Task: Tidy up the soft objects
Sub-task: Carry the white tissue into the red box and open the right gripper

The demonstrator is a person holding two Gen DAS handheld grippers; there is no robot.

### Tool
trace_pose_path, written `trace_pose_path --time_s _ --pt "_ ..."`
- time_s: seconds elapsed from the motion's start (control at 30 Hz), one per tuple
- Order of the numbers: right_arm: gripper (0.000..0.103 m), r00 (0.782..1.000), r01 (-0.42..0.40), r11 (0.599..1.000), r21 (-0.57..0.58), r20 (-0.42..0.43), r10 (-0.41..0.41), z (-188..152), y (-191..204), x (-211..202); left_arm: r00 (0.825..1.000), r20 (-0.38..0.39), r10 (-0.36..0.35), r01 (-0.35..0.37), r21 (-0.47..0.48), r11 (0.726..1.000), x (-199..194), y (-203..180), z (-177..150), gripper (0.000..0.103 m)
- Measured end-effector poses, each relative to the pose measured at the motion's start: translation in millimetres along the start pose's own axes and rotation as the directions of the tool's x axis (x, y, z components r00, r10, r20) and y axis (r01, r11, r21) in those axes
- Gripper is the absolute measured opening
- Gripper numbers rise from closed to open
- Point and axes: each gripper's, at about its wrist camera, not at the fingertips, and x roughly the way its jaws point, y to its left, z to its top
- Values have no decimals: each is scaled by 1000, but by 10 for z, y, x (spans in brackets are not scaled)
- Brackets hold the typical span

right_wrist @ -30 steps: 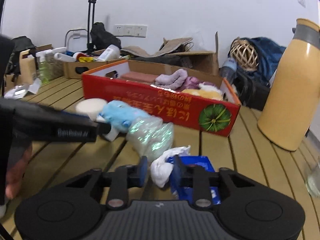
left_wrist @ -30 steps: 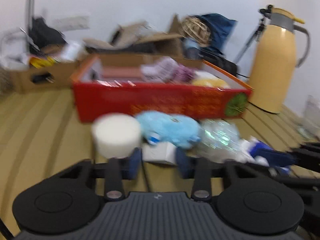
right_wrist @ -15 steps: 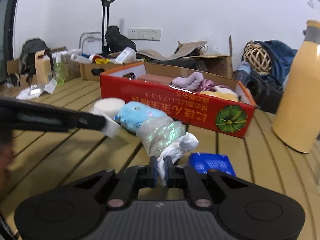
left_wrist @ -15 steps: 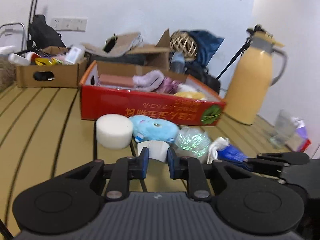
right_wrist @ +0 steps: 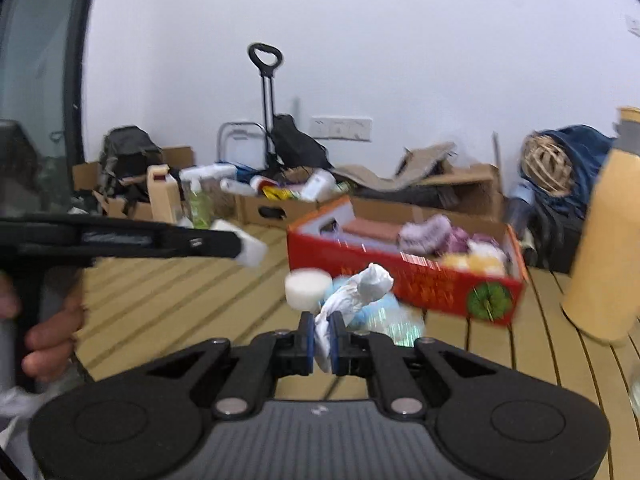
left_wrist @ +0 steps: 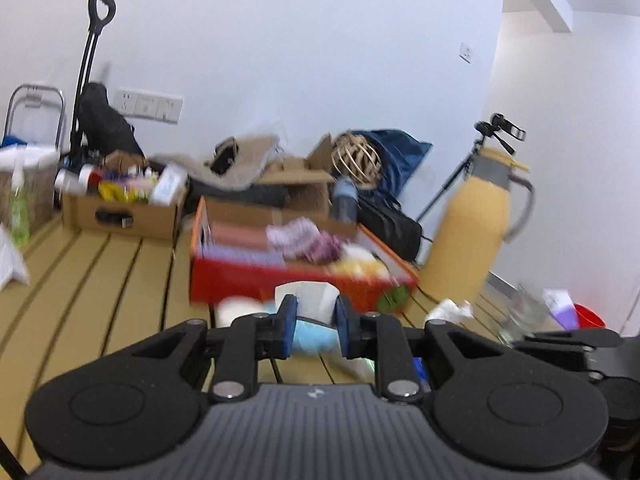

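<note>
My left gripper (left_wrist: 314, 312) is shut on a white tissue pack (left_wrist: 307, 295) and holds it above the table; it also shows in the right wrist view (right_wrist: 250, 249). My right gripper (right_wrist: 321, 330) is shut on a crumpled white cloth (right_wrist: 356, 292), lifted off the table. The red cardboard box (right_wrist: 420, 280) with purple and yellow soft items stands ahead (left_wrist: 256, 280). A white foam cylinder (right_wrist: 307, 289), a blue plush toy (left_wrist: 314, 336) and a shiny plastic-wrapped bundle (right_wrist: 404, 326) lie in front of the box.
A tall yellow thermos (left_wrist: 474, 236) stands right of the box. A clear glass (left_wrist: 520, 316) and a red container (left_wrist: 588, 316) are at the far right. Brown boxes of clutter (left_wrist: 120, 208) and a trolley (right_wrist: 266, 120) line the back wall. The table (right_wrist: 160, 304) is slatted wood.
Both grippers have closed on their items and risen. The tissue pack and the white cloth are now lifted off the table.
</note>
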Motion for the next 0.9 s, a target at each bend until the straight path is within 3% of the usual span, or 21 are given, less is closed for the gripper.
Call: trace_pose_path --time_s 0.17,0.3,0.4,0.47,0.5,0.53,0.57,0.63,0.73,0.9 --pt "8 998 -35 999 14 -42 36 710 -458 724 997 -81 -16 17 9 1000 928 309 628 22" --pt "10 988 -44 991 123 -144 62 1152 -845 1725 981 -191 43 -58 -69 996 1833 666 864 23" --pt "11 971 18 974 227 -235 37 1241 -1117 2537 958 -274 84 -117 -108 987 2361 920 892 27" --pt "13 950 38 948 316 -305 63 1205 -1256 2976 949 -292 118 -155 -107 982 2552 1039 876 38" --pt "13 941 19 923 384 -318 113 1174 -1312 3143 949 -291 122 -157 -101 982 2577 1089 884 43" --pt "20 939 -22 895 445 -299 172 1154 -1354 3244 952 -282 122 -157 -107 982 2572 1118 885 52" --pt "33 935 -64 863 501 -273 227 1136 -1401 3332 956 -270 113 -148 -115 982 2549 1147 897 54" --pt "49 935 -57 851 522 -272 229 1108 -1400 3370 965 -244 99 -129 -110 985 2485 1192 939 56" --pt "50 945 -49 881 470 -265 194 1134 -1373 3315 970 -220 99 -124 -100 987 2367 1200 1036 58" --pt "50 960 -73 886 458 -208 187 1426 -1382 2904 978 -182 101 -119 -92 989 1998 1072 1226 59"
